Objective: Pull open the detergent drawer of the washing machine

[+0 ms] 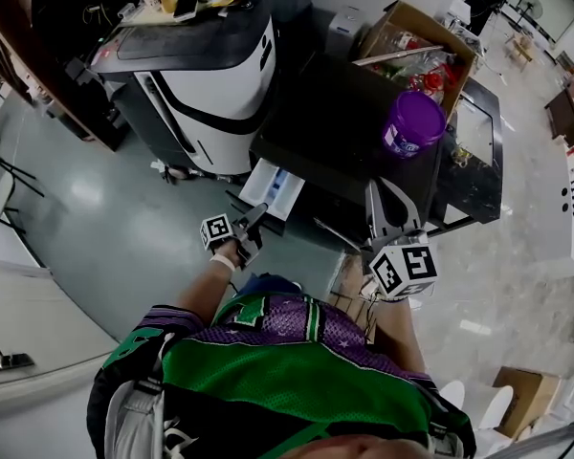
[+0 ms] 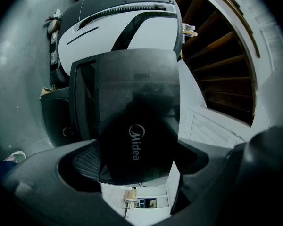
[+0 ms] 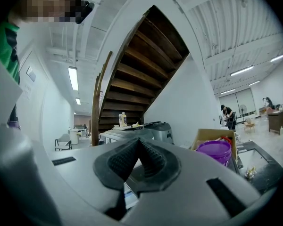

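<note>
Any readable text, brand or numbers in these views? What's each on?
"Midea": on the dark front of the detergent drawer, which sits between the jaws of the left gripper.
Label on the purple tub: too small to read.
Labels on the bottles on the far machine: too small to read.
No numbers or signs are legible.

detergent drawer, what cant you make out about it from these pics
- Compartments of the detergent drawer: head view, too small, front end covered by the left hand-held gripper.
- Its inside: left gripper view, blocked by its own black front.
- Nearly all of it: right gripper view, behind the right hand-held gripper.
</note>
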